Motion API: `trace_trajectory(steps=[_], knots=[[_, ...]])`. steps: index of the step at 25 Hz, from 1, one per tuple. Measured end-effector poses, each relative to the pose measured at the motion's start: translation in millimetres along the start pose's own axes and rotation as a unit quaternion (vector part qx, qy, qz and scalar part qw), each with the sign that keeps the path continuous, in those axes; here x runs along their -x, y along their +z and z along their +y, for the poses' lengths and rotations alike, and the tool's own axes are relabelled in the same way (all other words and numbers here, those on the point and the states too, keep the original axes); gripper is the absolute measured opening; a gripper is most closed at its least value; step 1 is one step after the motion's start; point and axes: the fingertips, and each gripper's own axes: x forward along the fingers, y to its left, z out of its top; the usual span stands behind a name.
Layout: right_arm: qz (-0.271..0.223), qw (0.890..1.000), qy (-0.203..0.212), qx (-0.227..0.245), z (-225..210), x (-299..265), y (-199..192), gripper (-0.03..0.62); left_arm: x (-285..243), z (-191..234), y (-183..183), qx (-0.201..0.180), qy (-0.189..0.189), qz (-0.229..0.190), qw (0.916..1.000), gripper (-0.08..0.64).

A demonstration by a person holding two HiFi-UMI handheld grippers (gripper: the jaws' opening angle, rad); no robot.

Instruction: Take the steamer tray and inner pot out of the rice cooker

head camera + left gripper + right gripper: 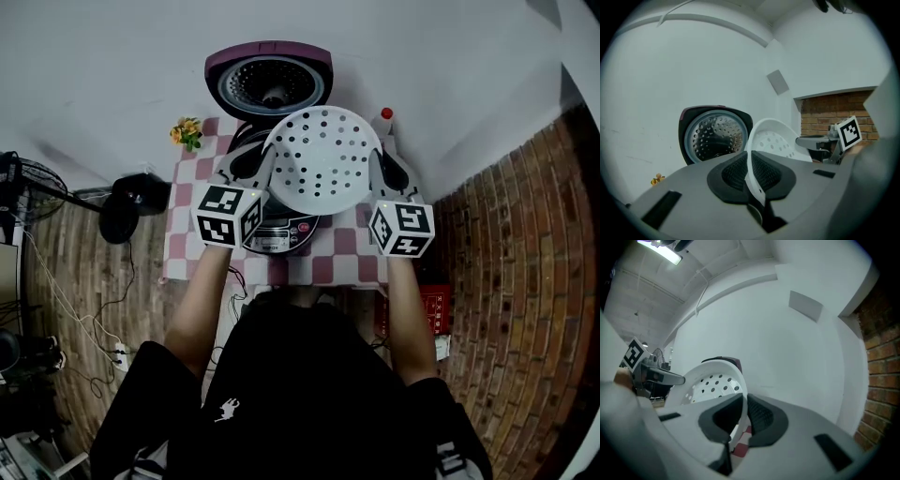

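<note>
Two grippers held a white perforated steamer tray [323, 161] above the open rice cooker [281, 231] in the head view. The left gripper [255, 165] clamped its rim at 9 o'clock and the right gripper [377, 167] at 3 o'clock.

In the left gripper view, narrow jaws pinched the tray's rim, with the cooker's lid [714, 136] at 10 o'clock.

In the right gripper view, narrow jaws likewise pinched the rim.
</note>
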Motion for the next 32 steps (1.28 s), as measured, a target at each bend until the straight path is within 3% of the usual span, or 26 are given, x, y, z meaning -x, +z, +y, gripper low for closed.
trace_trajectory(steps=[9, 17, 28, 32], knots=[[0.001, 1.000, 0.003, -0.008, -68.9, 38.2, -14.1, 0.031, -30.4, -73.6, -2.7, 0.002, 0.005, 0.010, 0.9999, 0.029], [0.027, 1.000, 0.000, -0.012, -122.8, 69.6, -42.4, 0.031, -55.7, -133.7, -26.7, 0.015, 0.002, 0.033, 0.9993, 0.029], [0.117, 0.993, 0.001, -0.019, -159.3, 96.9, -133.7, 0.031, -76.5, -186.6, -120.3, 0.032, 0.008, 0.108, 0.9936, 0.035], [0.152, 0.988, 0.000, -0.037, -161.8, 101.7, -171.0, 0.031, -81.9, -191.5, -153.5, 0.081, 0.004, 0.139, 0.9870, 0.032]])
